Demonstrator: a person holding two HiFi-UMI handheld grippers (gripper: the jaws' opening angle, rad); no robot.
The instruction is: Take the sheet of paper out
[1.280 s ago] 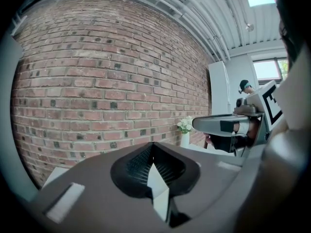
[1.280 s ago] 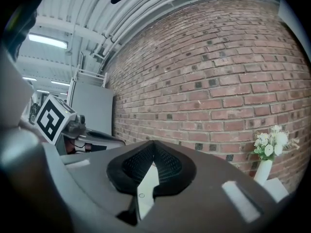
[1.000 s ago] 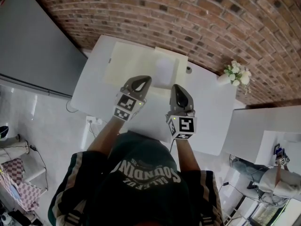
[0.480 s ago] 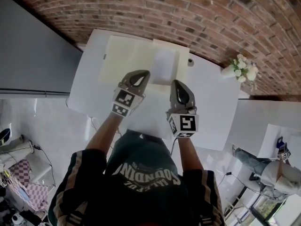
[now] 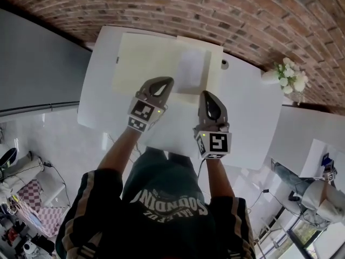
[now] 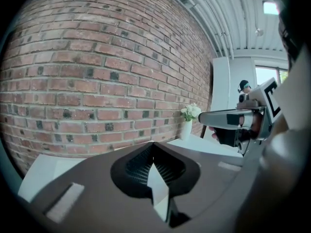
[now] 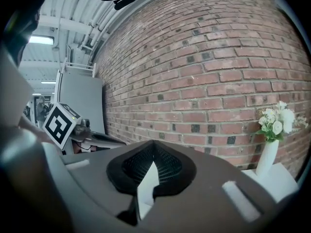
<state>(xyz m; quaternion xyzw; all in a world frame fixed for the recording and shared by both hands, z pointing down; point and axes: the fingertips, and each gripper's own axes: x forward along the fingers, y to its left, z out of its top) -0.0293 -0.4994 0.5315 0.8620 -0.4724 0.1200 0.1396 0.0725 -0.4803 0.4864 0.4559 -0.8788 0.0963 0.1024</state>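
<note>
A pale yellow folder (image 5: 145,63) lies flat at the far side of the white table (image 5: 253,117). A white sheet of paper (image 5: 191,69) rests on its right part. My left gripper (image 5: 161,82) hovers over the folder's near edge, jaws shut with nothing between them. My right gripper (image 5: 207,95) is beside it, just short of the sheet's near edge, and it too looks shut and empty. In the left gripper view the closed tips (image 6: 153,143) point at the brick wall. The right gripper view shows the same, with closed tips (image 7: 154,143).
A white vase of flowers (image 5: 288,77) stands at the table's far right, also seen as the vase (image 7: 267,154). A small dark object (image 5: 224,65) sits just right of the folder. A brick wall runs behind the table and a grey panel (image 5: 38,69) stands to the left.
Both grippers have come down a little towards the table, side by side, jaws still closed. Nothing on the table has moved.
</note>
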